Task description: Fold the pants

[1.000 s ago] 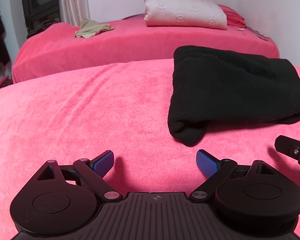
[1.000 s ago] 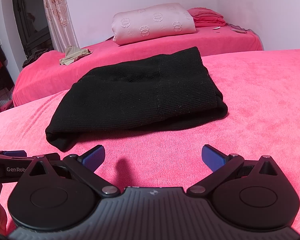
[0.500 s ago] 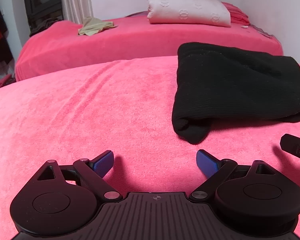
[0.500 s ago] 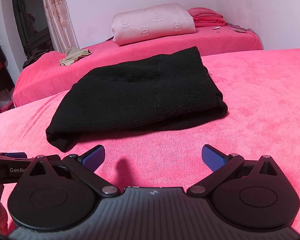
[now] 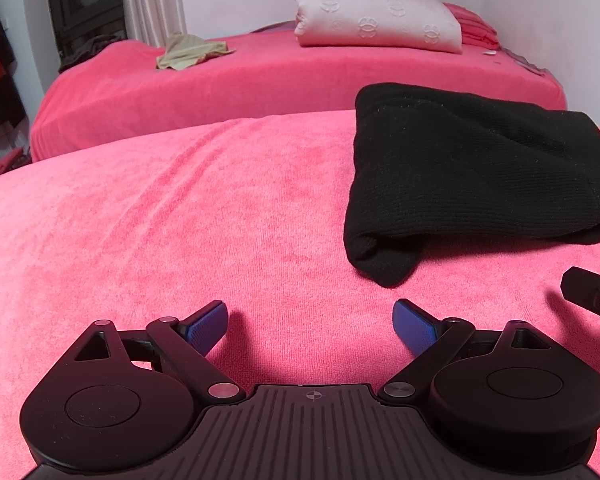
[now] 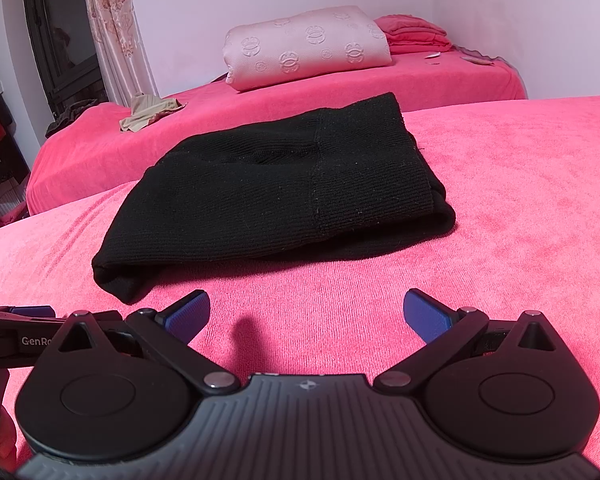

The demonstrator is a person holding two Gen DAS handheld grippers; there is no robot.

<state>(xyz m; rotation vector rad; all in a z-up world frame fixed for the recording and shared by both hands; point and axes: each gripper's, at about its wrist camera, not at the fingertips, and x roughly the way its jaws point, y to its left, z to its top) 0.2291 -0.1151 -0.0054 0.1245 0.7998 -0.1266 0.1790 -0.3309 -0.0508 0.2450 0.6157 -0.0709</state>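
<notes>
The black knit pants (image 5: pixel 472 176) lie folded into a thick rectangle on the pink bed cover (image 5: pixel 180 220); in the right wrist view the pants (image 6: pixel 284 192) lie straight ahead. My left gripper (image 5: pixel 310 326) is open and empty, low over the cover, to the near left of the pants. My right gripper (image 6: pixel 306 314) is open and empty, just in front of the pants' near edge. Part of the right gripper (image 5: pixel 592 292) shows at the right edge of the left wrist view, and part of the left gripper (image 6: pixel 16 328) at the left edge of the right wrist view.
A second pink-covered bed (image 5: pixel 300 76) stands behind, carrying a pale pink folded quilt (image 5: pixel 376 20), a beige garment (image 5: pixel 188 52) and folded pink cloth (image 6: pixel 414 34). A dark cabinet (image 5: pixel 88 4) and a curtain (image 6: pixel 116 32) stand at the far left.
My left gripper has drawn slightly back and left, so the pants sit a little further right and lower in its view. The right gripper has hardly moved. Both stay open.
</notes>
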